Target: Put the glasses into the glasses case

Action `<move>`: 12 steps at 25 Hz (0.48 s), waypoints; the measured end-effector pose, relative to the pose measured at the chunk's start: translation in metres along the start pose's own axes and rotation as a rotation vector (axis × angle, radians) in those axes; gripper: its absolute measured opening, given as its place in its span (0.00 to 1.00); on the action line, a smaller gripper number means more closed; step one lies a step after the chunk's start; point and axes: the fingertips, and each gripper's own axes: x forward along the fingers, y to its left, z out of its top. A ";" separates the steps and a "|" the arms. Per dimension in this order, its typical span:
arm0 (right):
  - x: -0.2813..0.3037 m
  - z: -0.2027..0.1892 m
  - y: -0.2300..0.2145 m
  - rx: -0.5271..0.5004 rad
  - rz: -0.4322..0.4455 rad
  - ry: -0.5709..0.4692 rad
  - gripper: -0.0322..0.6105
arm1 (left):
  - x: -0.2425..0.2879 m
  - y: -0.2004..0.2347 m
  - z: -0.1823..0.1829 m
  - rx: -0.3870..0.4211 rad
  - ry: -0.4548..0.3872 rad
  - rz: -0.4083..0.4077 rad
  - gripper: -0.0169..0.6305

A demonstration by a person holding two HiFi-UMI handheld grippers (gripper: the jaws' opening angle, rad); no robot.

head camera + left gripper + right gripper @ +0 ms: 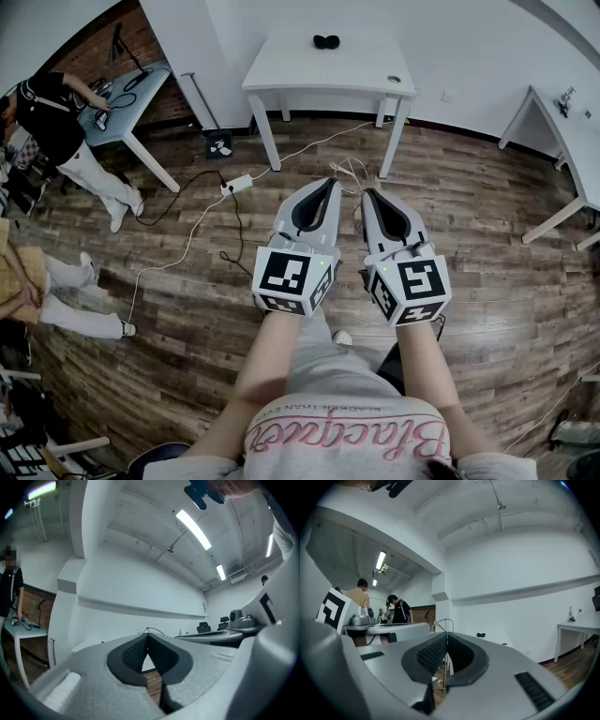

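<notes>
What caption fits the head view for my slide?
Left gripper and right gripper, both shut and empty, face a white table across the wooden floor.

A white table [328,70] stood at the far middle of the wooden floor [487,244]. Near its far edge lay 1 small dark object [326,40], too small to identify, and near its right end 1 small round thing [394,81]. On the floor left of that table lay a white power strip [236,184] with cables [194,232] trailing nearer. A grey-blue table [131,103] stood far left, and another white table [572,141] stood at the right.
</notes>
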 end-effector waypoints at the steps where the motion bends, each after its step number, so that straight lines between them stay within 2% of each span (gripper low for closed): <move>1: -0.001 0.000 0.002 0.002 0.001 -0.001 0.07 | -0.003 0.000 0.001 0.009 -0.001 0.002 0.03; 5: -0.001 0.000 0.010 -0.001 0.004 0.002 0.07 | -0.012 0.004 0.005 0.038 -0.001 0.021 0.03; 12: 0.021 0.000 0.016 -0.019 0.021 0.004 0.07 | -0.006 0.026 0.003 0.026 -0.005 0.040 0.03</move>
